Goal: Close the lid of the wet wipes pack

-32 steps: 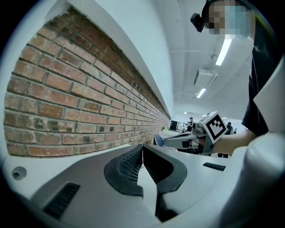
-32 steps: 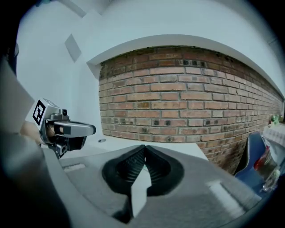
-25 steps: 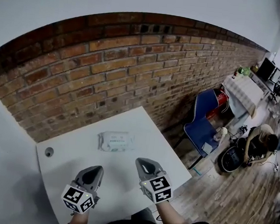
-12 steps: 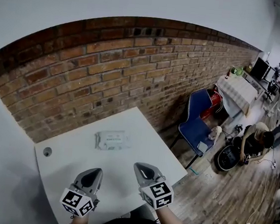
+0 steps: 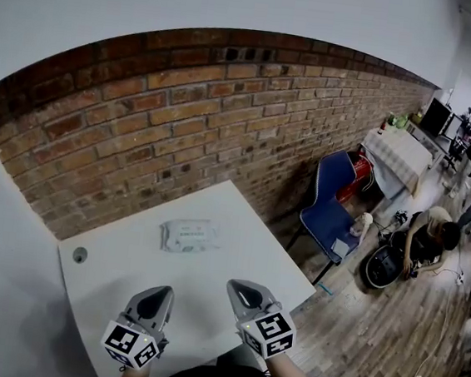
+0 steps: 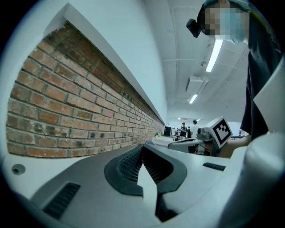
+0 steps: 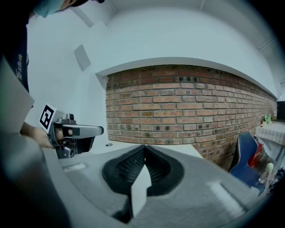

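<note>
A white wet wipes pack (image 5: 189, 235) lies flat on the white table (image 5: 240, 226), toward its far side near the brick wall. Its lid state is too small to tell. Both grippers hover over the table's near edge, well short of the pack. My left gripper (image 5: 155, 294) is shut with nothing in it, its jaw tips meeting in the left gripper view (image 6: 142, 145). My right gripper (image 5: 247, 289) is likewise shut and empty, tips touching (image 7: 144, 146). The pack is hidden in both gripper views.
A brick wall (image 5: 185, 111) runs behind the table. A round grommet hole (image 5: 80, 254) sits at the table's left corner. A blue chair (image 5: 334, 202) stands to the right on the wooden floor, with people working beyond it (image 5: 431, 237).
The view shifted slightly; both grippers stay low at the near edge, the right one dropping a little toward me. The pack has not moved on the table.
</note>
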Demonstrator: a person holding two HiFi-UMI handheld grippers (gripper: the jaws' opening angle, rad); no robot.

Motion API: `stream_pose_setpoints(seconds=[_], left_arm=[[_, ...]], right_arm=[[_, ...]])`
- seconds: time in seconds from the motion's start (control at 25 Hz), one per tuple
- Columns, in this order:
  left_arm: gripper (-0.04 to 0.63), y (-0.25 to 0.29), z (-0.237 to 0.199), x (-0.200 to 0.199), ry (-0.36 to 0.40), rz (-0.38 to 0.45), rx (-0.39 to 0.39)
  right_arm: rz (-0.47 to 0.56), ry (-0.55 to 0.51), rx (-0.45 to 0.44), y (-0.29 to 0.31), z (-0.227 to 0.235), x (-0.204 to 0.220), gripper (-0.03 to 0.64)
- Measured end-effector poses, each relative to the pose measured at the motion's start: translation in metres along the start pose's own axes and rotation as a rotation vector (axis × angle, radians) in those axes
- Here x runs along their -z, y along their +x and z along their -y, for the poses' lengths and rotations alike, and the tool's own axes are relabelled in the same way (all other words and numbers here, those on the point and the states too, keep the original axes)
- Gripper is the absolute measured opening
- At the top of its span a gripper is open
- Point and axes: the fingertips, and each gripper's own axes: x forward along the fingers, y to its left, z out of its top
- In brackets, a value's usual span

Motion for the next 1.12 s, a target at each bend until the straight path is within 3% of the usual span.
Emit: stream_pose_setpoints(seconds=[1.12], left_arm=[[0.0, -0.004, 0.007, 0.005, 0.005, -0.005, 0.003]], right_arm=[[0.016, -0.022, 0.005, -0.003, -0.002, -0.002, -0.003]])
